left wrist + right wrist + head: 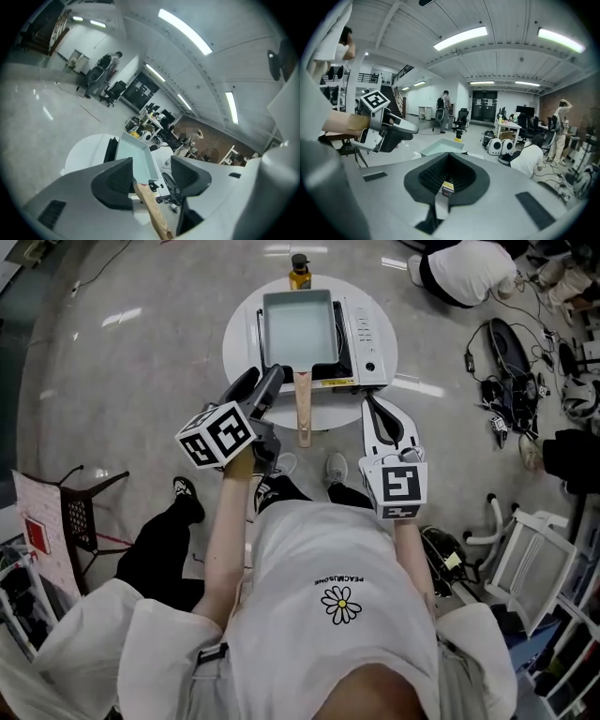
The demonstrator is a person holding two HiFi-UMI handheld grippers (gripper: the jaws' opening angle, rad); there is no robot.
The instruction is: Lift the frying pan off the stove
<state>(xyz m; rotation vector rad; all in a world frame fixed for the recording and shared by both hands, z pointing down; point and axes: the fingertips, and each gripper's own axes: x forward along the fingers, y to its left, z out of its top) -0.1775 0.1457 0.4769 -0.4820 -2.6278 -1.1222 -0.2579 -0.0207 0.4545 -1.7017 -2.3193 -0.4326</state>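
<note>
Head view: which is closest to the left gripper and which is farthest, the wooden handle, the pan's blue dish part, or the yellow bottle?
1. The wooden handle: right beside the left gripper, over the near edge of the table.
2. The pan's blue dish part: on the stove, mid-table.
3. The yellow bottle: at the table's far edge.

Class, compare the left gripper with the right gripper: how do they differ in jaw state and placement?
The left gripper has its jaws apart; the right gripper has them together. The left gripper straddles the wooden handle of the frying pan without clamping it; the right gripper has nothing between its jaws. Both point toward the stove.
</note>
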